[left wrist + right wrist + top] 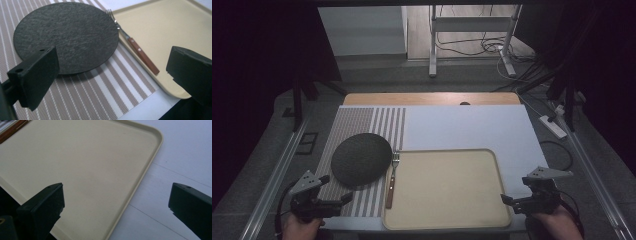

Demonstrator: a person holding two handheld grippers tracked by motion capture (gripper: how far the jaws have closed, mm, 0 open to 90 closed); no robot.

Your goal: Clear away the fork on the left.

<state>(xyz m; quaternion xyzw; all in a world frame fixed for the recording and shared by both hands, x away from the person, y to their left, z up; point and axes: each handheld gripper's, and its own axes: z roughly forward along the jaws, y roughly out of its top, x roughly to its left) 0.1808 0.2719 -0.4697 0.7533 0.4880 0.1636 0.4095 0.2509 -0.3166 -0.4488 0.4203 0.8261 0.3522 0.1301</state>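
Slate plate (361,159): dark, round, flat on the striped placemat (357,127), left half of table; nothing on it.
Fork (391,179): wooden handle, metal tines pointing away from the person; lies just beside the plate's right edge, tucked against the left rim of the tray, on the placemat edge.
Tray (492,165): beige, rounded corners, bare, sits on the white sheet (472,125) at centre-right.
Left gripper (333,192): low at the near-left corner, jaws spread wide, holding nothing; in the left gripper view the plate (66,36) and fork (140,52) lie ahead between its jaws, not touched.
Right gripper (512,200): near-right corner just beside the tray's near right corner, jaws spread, holding nothing; the right gripper view looks across the tray (150,167) rim onto the white sheet.
Step in hand: looks like the very start; both tools parked at the near edge, nothing grasped, likely about to move plate or fork onto the tray.
Next move, my guess: left gripper goes forward to the nearest thing, plate edge or fork handle.
Needs: plate is thin and flat, so a jaw has to slide under its rim; fork handle sits tight to the tray rim, so little room for a jaw on that side.
Risk: pushing the plate instead of lifting it, or nudging the fork.
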